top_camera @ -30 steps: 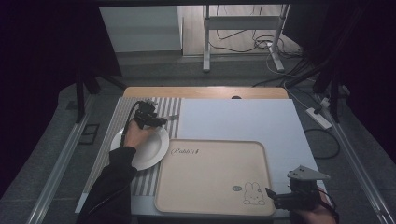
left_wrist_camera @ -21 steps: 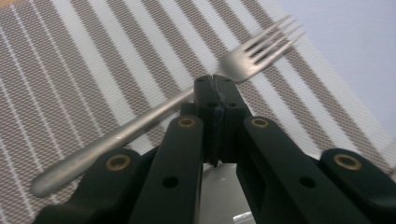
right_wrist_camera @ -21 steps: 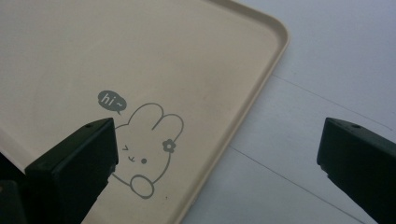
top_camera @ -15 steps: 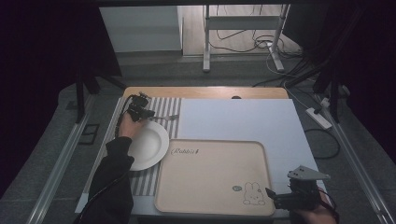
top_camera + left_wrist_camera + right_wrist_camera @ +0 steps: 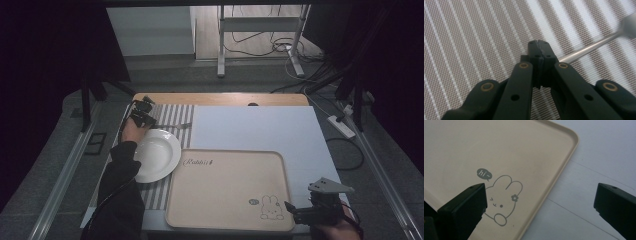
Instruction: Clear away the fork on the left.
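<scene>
A metal fork [image 5: 176,126] lies on the striped mat [image 5: 172,112] just beyond a white plate [image 5: 157,154]. My left gripper [image 5: 148,121] sits at the fork's handle end, at the mat's far left. In the left gripper view its jaws [image 5: 539,47] have just closed and meet, and the fork's handle [image 5: 584,51] runs out from under the tips to the upper right. My right gripper [image 5: 291,210] hovers open over the near right corner of the beige tray [image 5: 225,175]. Between its fingertips [image 5: 540,200] are the tray's bunny drawing [image 5: 501,200] and rim.
The pale table top [image 5: 260,127] stretches beyond and to the right of the tray. The plate lies partly on the mat, left of the tray. A wooden table edge [image 5: 220,98] runs along the far side, with dark floor, cables and a stand beyond.
My left hand has gone from above the plate to the far left of the mat, at the fork's handle, and its jaws have closed. The right gripper has kept still.
</scene>
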`<state>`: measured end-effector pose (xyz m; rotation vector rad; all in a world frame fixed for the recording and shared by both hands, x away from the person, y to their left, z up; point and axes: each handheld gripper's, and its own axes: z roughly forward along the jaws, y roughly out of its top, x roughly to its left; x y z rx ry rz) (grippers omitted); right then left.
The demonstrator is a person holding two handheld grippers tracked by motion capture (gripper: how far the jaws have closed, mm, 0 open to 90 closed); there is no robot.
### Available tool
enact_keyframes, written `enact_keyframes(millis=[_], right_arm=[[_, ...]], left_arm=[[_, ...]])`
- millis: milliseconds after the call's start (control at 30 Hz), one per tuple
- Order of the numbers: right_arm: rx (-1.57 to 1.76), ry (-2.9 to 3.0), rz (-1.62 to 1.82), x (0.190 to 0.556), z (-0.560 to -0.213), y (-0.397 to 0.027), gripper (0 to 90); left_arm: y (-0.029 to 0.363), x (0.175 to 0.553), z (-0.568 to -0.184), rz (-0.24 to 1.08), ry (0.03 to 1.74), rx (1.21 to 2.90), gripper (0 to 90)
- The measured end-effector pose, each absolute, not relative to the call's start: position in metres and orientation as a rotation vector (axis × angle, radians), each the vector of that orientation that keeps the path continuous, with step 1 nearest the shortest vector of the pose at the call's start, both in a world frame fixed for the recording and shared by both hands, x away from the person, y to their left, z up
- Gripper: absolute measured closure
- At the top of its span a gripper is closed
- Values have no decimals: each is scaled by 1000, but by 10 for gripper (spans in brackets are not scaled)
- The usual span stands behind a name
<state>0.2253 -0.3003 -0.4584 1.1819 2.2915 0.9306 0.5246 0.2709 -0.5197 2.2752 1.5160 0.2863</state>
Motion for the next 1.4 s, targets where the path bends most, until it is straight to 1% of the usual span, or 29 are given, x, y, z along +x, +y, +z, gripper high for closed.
enact_keyframes(millis=[167, 400, 600, 667, 700, 767, 800, 833, 867, 900, 933, 967, 1000, 1033, 1067, 1100, 1133, 1167, 1200, 1233, 1267, 1300, 1333, 1400], right_arm=[[1178, 2292, 928, 225, -459, -300, 0], [1176, 2292, 922, 225, -459, -299, 0], [1182, 2289, 924, 225, -459, -300, 0], [1181, 2290, 923, 225, -459, -299, 0], [1182, 2289, 924, 225, -459, -299, 0], [1184, 2289, 925, 225, -459, -300, 0], [1186, 2289, 926, 225, -459, -300, 0], [1185, 2290, 926, 225, -459, -300, 0], [1185, 2290, 926, 225, -459, -300, 0], [1184, 2291, 926, 225, -459, -300, 0], [1183, 2292, 926, 225, -459, -300, 0], [1183, 2292, 926, 225, -459, -300, 0], [1183, 2292, 926, 225, -459, -300, 0], [1181, 2292, 927, 225, -459, -300, 0], [1181, 2293, 926, 225, -459, -300, 0], [1181, 2293, 926, 225, -459, -300, 0], [1180, 2293, 926, 225, -459, -300, 0], [1179, 2293, 926, 225, -459, -300, 0], [1179, 2293, 926, 225, -459, -300, 0], [1180, 2294, 926, 225, -459, -300, 0], [1180, 2294, 926, 225, -459, -300, 0], [1179, 2294, 927, 225, -459, -300, 0], [1179, 2294, 927, 225, -459, -300, 0], [1179, 2294, 927, 225, -459, -300, 0]], left_arm=[[276, 517, -519, 245, 1504, 2290, 887], [281, 507, -518, 146, 1448, 2330, 888], [281, 505, -518, 115, 1420, 2335, 888], [281, 505, -518, 123, 1419, 2337, 887], [282, 506, -516, 152, 1427, 2326, 877], [284, 507, -515, 149, 1429, 2305, 807], [285, 507, -514, 147, 1428, 2288, 807], [285, 508, -511, 162, 1410, 2279, 729], [285, 508, -511, 162, 1410, 2279, 687], [284, 509, -509, 171, 1383, 2281, 626], [280, 509, -507, 206, 1351, 2285, 572], [280, 509, -507, 206, 1351, 2285, 520], [279, 509, -507, 210, 1335, 2281, 520], [274, 510, -507, 209, 1299, 2278, 423], [274, 510, -507, 209, 1299, 2278, 371], [271, 511, -508, 217, 1295, 2282, 371], [269, 512, -510, 213, 1291, 2286, 322], [266, 513, -511, 200, 1289, 2286, 239], [263, 514, -513, 197, 1300, 2282, 239], [261, 515, -514, 205, 1309, 2288, 138], [258, 516, -516, 208, 1320, 2289, 138], [253, 518, -519, 204, 1331, 2289, 67], [253, 518, -519, 204, 1331, 2289, 35], [247, 520, -521, 199, 1319, 2306, 21]])
